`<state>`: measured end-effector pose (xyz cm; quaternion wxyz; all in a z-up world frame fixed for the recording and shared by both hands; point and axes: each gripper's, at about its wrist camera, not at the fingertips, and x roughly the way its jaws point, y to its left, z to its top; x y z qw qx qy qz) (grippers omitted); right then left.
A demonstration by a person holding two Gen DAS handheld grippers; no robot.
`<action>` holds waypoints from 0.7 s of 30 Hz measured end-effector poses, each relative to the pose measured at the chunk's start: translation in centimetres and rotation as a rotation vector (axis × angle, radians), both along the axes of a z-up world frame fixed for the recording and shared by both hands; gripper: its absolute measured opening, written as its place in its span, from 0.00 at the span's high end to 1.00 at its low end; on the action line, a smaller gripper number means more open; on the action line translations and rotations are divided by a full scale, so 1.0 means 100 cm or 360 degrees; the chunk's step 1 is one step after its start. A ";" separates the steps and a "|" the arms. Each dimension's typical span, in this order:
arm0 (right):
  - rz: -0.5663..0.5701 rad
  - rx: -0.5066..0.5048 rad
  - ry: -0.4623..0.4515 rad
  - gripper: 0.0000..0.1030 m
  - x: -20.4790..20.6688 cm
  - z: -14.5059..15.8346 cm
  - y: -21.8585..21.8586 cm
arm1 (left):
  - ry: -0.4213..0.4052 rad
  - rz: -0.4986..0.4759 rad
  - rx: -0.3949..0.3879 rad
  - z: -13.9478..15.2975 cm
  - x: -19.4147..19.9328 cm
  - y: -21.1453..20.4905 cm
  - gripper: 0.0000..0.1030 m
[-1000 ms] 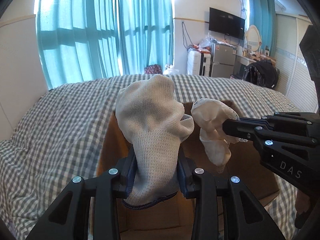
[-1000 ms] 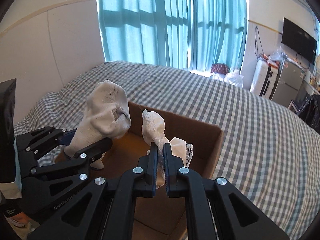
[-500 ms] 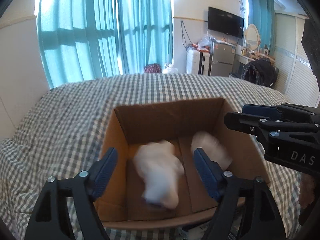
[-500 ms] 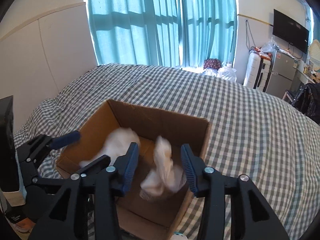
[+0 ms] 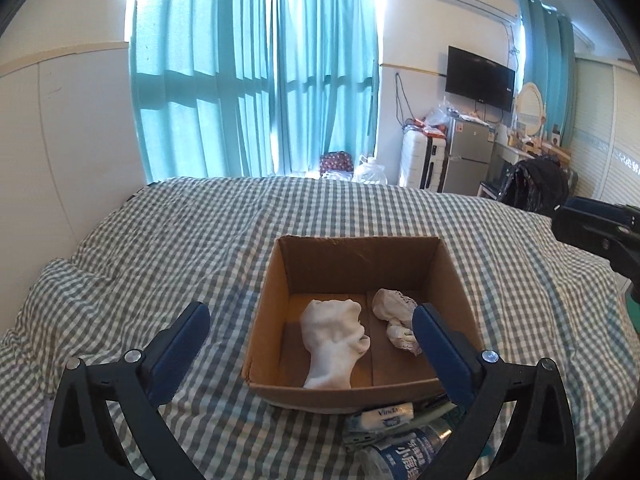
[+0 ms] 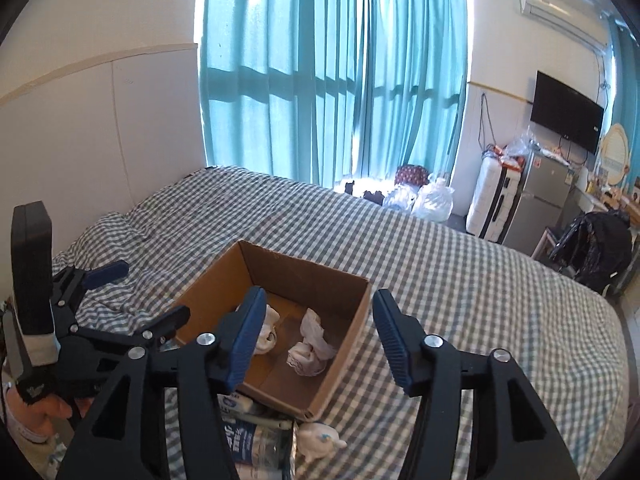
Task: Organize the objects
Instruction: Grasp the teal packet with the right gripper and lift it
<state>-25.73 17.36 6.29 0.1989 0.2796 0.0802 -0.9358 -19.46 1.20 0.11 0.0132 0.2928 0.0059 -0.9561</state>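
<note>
An open cardboard box (image 5: 360,264) (image 6: 312,284) rests on the checked bed cover. On its floor lie a white knit sock (image 5: 332,340) on the left and a crumpled lacy sock (image 5: 394,316) (image 6: 308,344) on the right. In the right wrist view the knit sock (image 6: 269,334) is partly hidden behind a finger. My left gripper (image 5: 310,316) (image 6: 148,292) hangs above and in front of the box, its jaws opening wide with nothing between them. My right gripper (image 6: 319,298) (image 5: 592,224) hangs beside it, its jaws also opening and holding nothing.
A tissue pack (image 5: 380,416) and a plastic bottle (image 5: 404,452) lie against the box's near side, with a small white item (image 6: 320,440) beside them. The checked cover (image 5: 160,260) spreads all around. A suitcase (image 5: 420,160) and fridge (image 5: 468,156) stand beyond the bed.
Both grippers opened and let go of their socks, which dropped into the box. Both grippers then rose and drew back from it.
</note>
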 end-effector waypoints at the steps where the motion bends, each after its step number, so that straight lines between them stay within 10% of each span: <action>1: 0.0003 0.0015 0.0007 0.45 0.005 0.002 0.002 | 0.0005 0.0014 0.0001 0.002 0.004 0.000 0.00; 8: 0.0056 0.0068 -0.0071 0.43 0.038 -0.023 0.016 | 0.0002 0.0112 0.0004 -0.006 0.040 0.004 0.00; 21: 0.0021 0.0047 -0.0569 0.44 0.035 -0.169 0.030 | -0.0245 0.0209 0.0055 -0.090 0.057 0.011 0.00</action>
